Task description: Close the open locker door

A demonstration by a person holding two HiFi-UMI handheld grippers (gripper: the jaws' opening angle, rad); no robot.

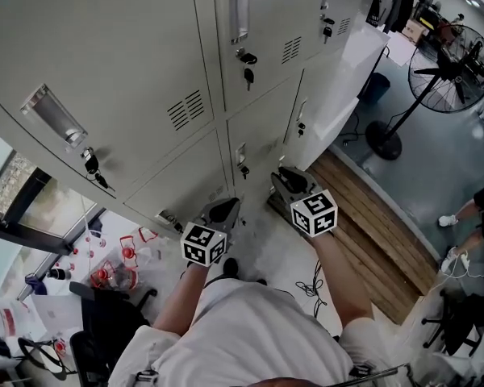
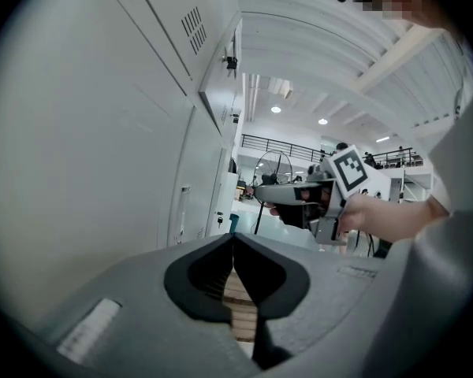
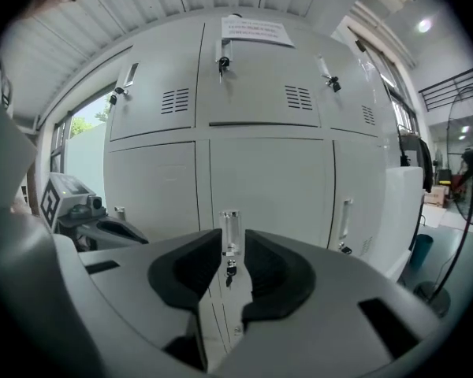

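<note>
notice [image 3: 256,30]: print's way too tiny to read
standing fan [image 1: 456,59]: clipped by the right edge
bystander [image 1: 470,209]: mostly out of frame

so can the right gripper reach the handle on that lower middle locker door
Probably yes: in the right gripper view the handle sits lined up between the right gripper's parted fingers, with nothing in between. The fingers are not on it yet.

Matt painted metal lockers [image 1: 105,47] with glossy chrome handles [image 1: 52,113], beside a slatted wooden platform [image 1: 367,212].
</note>
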